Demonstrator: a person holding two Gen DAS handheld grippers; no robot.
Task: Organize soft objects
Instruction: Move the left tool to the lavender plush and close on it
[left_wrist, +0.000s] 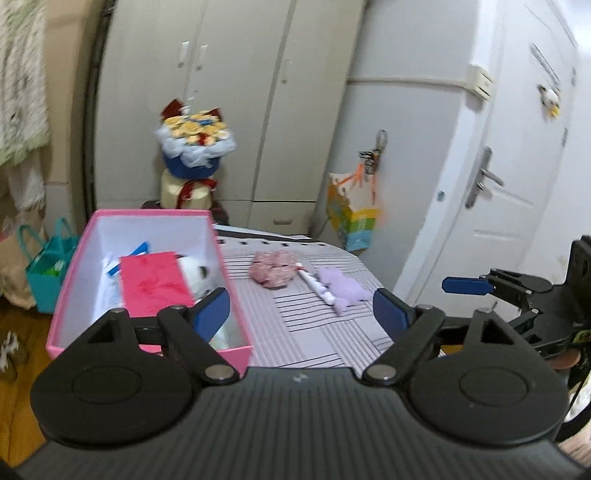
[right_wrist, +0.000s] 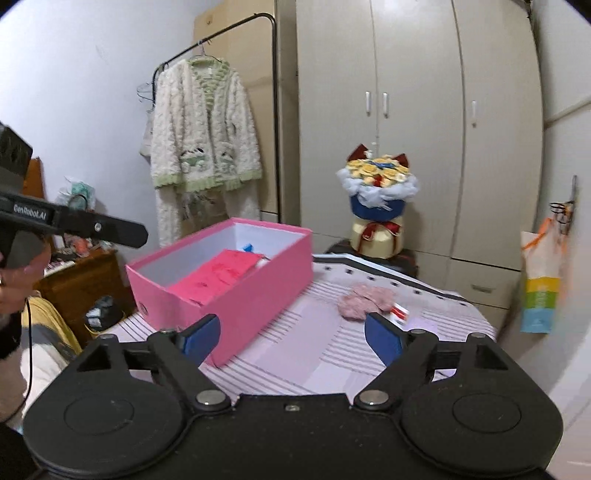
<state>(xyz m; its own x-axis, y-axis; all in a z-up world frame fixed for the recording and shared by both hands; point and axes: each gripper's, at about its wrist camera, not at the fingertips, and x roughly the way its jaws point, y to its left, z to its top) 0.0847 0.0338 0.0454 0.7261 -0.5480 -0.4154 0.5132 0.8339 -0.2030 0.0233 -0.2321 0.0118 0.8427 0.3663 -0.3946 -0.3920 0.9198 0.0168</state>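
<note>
A pink box (left_wrist: 86, 236) (right_wrist: 258, 291) stands open on the striped bed (left_wrist: 303, 332) (right_wrist: 314, 354), at its left side. Inside lie a red cloth (left_wrist: 153, 282) (right_wrist: 218, 277) and a white plush toy (left_wrist: 195, 275). A pink fuzzy object (left_wrist: 275, 267) (right_wrist: 365, 301) and a purple plush toy (left_wrist: 341, 290) (right_wrist: 421, 325) lie on the bed right of the box, with a white tube (left_wrist: 316, 286) between them. My left gripper (left_wrist: 301, 312) is open and empty, near the box's front corner. My right gripper (right_wrist: 291, 338) is open and empty, held above the bed; it also shows at the right edge of the left wrist view (left_wrist: 480, 286).
A flower bouquet (left_wrist: 195, 147) (right_wrist: 378, 192) stands on a stool beyond the bed, before a wardrobe (left_wrist: 229, 92) (right_wrist: 406, 110). A paper bag (left_wrist: 352, 218) (right_wrist: 541, 284) hangs right. A door (left_wrist: 509, 166) is right. A coat rack with a fluffy jacket (right_wrist: 203, 133) and a wooden nightstand (right_wrist: 85, 280) are left.
</note>
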